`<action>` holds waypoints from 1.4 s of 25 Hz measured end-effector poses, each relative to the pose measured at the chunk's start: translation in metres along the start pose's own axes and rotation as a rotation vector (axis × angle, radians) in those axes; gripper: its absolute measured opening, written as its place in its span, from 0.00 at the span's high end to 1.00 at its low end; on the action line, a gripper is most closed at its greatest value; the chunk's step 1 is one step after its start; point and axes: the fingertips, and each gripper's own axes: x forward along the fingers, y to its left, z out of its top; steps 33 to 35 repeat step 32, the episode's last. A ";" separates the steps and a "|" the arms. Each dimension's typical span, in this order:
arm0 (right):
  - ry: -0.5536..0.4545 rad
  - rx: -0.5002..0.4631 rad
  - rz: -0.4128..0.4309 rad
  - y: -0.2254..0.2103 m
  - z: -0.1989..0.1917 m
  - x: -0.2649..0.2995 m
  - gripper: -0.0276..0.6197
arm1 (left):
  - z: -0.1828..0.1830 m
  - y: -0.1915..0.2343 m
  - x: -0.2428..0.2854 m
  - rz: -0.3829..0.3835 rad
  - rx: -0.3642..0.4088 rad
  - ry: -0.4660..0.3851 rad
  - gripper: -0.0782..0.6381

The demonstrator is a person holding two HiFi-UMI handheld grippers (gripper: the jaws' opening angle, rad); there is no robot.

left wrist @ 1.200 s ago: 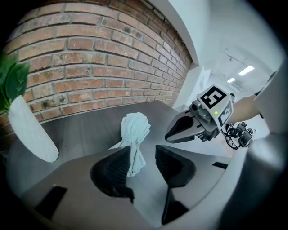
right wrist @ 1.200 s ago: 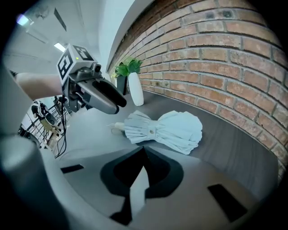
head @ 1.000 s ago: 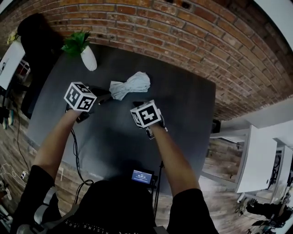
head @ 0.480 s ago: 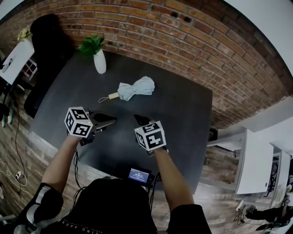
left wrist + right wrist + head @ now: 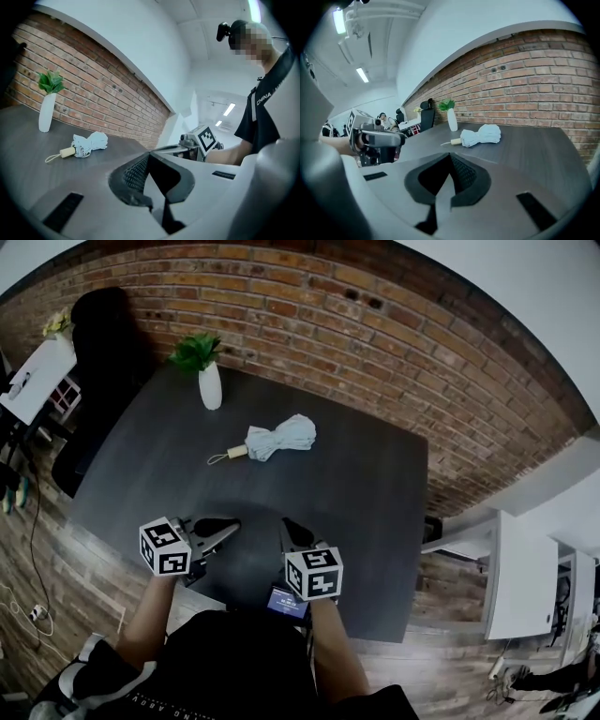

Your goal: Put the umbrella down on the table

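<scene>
The folded pale-blue umbrella (image 5: 279, 439) lies flat on the dark grey table (image 5: 361, 488), its wooden handle and strap pointing left. It also shows in the left gripper view as the umbrella (image 5: 89, 143) and in the right gripper view as the umbrella (image 5: 481, 135). My left gripper (image 5: 230, 524) is over the table's near edge, well short of the umbrella, shut and empty (image 5: 147, 157). My right gripper (image 5: 289, 524) hangs beside it, jaws together with nothing between them (image 5: 451, 157). Neither gripper touches the umbrella.
A white vase with a green plant (image 5: 211, 387) stands at the table's far left corner. A brick wall (image 5: 375, 343) runs behind the table. A black chair (image 5: 94, 324) is at the far left. A small lit screen (image 5: 286, 601) sits at the near edge.
Both grippers have drawn back from the umbrella toward the near edge of the table. The umbrella stays lying where it was.
</scene>
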 end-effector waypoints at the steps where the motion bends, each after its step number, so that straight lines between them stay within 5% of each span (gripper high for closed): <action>1: 0.003 0.010 -0.007 0.000 -0.005 -0.002 0.95 | -0.001 -0.001 -0.001 0.006 -0.005 -0.014 0.89; 13: -0.066 0.019 -0.010 0.001 0.013 -0.014 0.95 | 0.000 -0.014 0.000 -0.016 0.016 -0.032 0.89; 35: -0.044 -0.013 0.014 0.014 0.010 -0.005 0.95 | -0.013 -0.005 0.001 0.017 0.042 0.026 0.89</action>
